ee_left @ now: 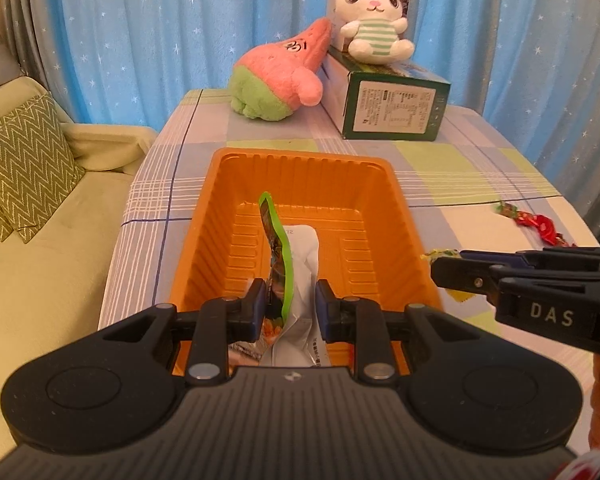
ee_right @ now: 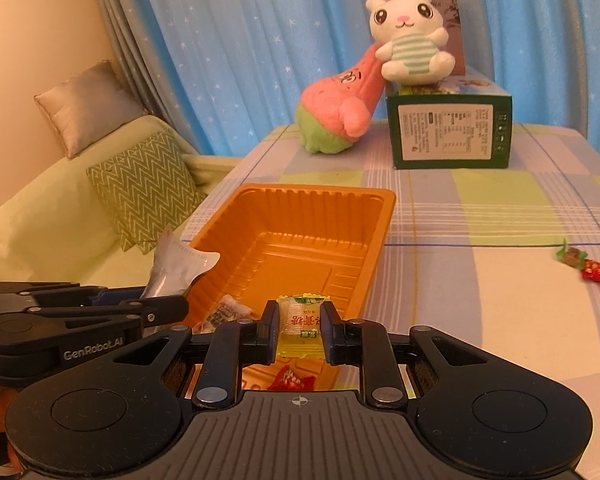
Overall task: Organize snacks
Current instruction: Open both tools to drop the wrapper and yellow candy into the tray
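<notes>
Gripping a crumpled snack packet (ee_left: 296, 276) with a green edge and white back, my left gripper (ee_left: 291, 304) has its jaws nearly closed, both pads pressed on the packet, which hangs over the near end of the orange tray (ee_left: 384, 184). My right gripper (ee_right: 302, 330) is likewise pinched almost shut on a small yellow wrapped candy (ee_right: 300, 330), held above the tray's (ee_right: 380, 232) near right rim. Inside the tray I can see a small clear-wrapped snack (ee_right: 226, 310) near its left wall and a red wrapper (ee_right: 292, 378) under my fingers. Two more wrapped candies (ee_right: 592, 270) lie on the tablecloth (ee_right: 480, 280) toward its right edge, well apart from the tray.
</notes>
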A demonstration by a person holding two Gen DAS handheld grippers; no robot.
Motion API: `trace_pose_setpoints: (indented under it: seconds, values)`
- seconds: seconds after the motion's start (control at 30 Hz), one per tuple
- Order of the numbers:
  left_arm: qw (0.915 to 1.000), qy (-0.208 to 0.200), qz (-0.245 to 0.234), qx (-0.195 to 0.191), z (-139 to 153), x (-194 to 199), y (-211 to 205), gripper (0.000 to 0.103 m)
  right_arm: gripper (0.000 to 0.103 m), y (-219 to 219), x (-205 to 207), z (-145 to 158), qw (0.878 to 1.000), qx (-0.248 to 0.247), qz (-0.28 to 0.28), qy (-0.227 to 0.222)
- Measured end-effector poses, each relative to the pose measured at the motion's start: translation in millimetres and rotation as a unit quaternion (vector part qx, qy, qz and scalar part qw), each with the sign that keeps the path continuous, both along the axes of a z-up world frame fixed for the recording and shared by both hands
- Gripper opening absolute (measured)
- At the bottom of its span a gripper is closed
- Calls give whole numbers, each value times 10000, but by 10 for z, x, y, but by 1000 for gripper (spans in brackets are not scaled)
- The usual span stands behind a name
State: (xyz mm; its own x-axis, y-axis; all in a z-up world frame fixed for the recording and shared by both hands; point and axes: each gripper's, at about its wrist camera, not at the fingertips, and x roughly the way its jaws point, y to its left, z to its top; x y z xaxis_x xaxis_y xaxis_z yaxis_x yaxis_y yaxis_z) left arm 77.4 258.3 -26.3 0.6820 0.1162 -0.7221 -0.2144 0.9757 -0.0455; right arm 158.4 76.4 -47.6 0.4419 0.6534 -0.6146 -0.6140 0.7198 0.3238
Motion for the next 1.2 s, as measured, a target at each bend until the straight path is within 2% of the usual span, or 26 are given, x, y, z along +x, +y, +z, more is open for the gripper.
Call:
trace_pose_setpoints:
  seconds: [0.37, 0.83, 1.0, 1.07, 1.1, 1.13, 1.2]
  values:
    - [9997, -25, -238, -3, -239, 251, -18, 26, 22, 100, 156, -131, 9999, -82, -86, 92]
    - [9994, -129, 235, -202, -124, -80, 132, 29, 22, 172, 130, -104, 9997, 76, -11, 211]
    - [9991, -167, 321, -222, -100, -164, 130, 29, 23, 185, 181, -77, 9985, 370, 98, 389]
    - [9991, -177, 339, -205, -79, -199, 119, 29, 33, 157, 183, -44, 9985, 414, 14, 369]
    - [9990, -191, 341, -197, -64, -220, 108, 30, 50, 131, 173, -24, 9985, 427, -48, 332]
    - [9990, -205, 345, -196, -45, -245, 96, 30, 57, 91, 160, 2, 9984, 459, -107, 301]
    - [9989, -240, 361, -184, 0, -293, 65, 31, 57, 6, 134, 46, 9984, 458, -164, 290]
